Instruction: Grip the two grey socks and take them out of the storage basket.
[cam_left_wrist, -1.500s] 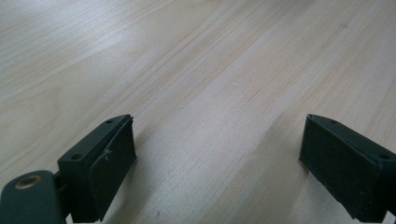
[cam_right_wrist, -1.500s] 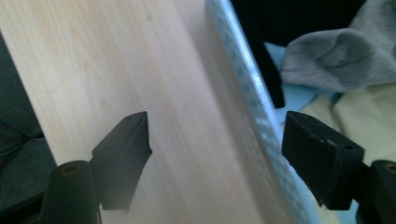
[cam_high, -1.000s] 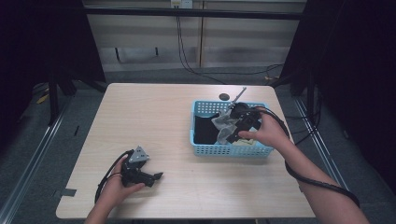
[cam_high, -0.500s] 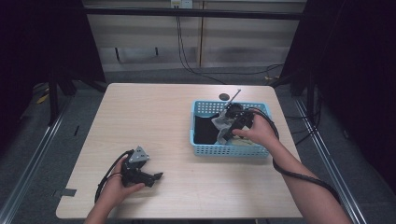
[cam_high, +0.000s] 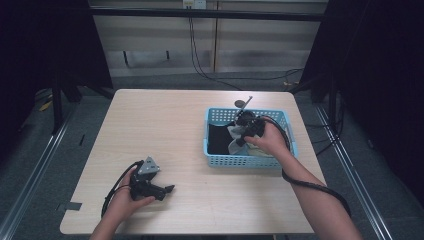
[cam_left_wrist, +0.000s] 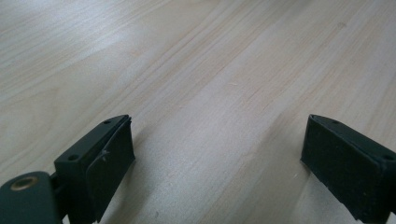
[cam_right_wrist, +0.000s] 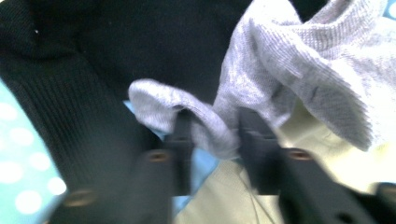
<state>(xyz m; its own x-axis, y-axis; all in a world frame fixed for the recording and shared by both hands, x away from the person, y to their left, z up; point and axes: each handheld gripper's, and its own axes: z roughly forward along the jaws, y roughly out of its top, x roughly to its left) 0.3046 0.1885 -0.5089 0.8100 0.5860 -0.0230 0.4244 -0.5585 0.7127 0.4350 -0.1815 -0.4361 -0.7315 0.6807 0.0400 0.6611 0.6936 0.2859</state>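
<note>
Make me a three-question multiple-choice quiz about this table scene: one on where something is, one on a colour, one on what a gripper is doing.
1. Where do the cloth pieces lie?
A. in the basket
B. on the floor
C. under the table

2. What colour is the perforated plastic basket?
A. red
B. light blue
C. yellow

3. How do the left gripper's jaws stand?
A. closed on a cloth
B. apart over bare wood
C. closed on a cable

Answers:
1 A: the grey knitted cloth and the black cloth sit inside the basket.
2 B: its walls are light blue.
3 B: the left gripper has only the wooden table between its jaws.
</note>
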